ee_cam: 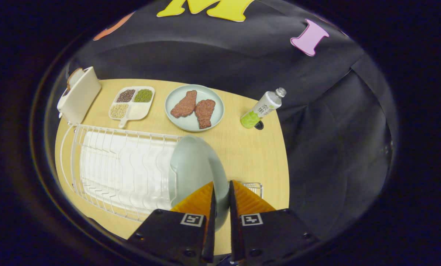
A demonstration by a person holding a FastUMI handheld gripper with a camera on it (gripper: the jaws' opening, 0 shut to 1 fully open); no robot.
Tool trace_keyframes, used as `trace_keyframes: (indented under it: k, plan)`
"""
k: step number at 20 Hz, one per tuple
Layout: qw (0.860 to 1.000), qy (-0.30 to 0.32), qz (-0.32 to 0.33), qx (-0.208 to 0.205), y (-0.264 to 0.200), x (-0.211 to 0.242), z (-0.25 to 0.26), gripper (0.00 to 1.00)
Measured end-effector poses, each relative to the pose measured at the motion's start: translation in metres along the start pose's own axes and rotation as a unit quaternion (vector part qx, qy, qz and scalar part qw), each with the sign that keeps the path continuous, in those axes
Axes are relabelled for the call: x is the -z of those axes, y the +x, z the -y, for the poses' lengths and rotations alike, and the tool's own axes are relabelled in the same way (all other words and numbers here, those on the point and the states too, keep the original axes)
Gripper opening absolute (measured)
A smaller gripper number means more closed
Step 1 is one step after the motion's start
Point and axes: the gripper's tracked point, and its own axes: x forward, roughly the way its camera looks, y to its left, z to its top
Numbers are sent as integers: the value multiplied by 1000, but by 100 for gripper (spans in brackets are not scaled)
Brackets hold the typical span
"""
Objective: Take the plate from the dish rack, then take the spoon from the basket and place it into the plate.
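Nearly closed, fingers (221,195) pinch the plate's rim | plate (194,166) upright on edge in dish rack (120,166), lower rim hidden behind fingers | basket (255,187) mostly hidden; spoon indiscernible

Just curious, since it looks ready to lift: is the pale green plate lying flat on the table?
No, the pale green plate stands on edge in the white dish rack, with the gripper's fingers closed on its rim.

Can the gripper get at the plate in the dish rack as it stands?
Probably yes: the gripper already has its fingers on either side of the upright plate at the end of the dish rack, with the rim between them. Nothing blocks the way; whether both pads press is unclear.
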Motion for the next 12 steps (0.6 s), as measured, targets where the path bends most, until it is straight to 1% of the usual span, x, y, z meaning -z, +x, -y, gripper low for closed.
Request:
trace_keyframes:
  k: [2,4,7,9,12]
  plan:
    - [1000,-12,1,17,-5,2,-2,20]
    - [999,-22,3,48,-11,4,0,18]
    - [997,-9,17,80,-22,1,0,13]
    - [993,-3,33,116,-32,-3,9,13]
    - [991,6,54,123,-51,-7,5,12]
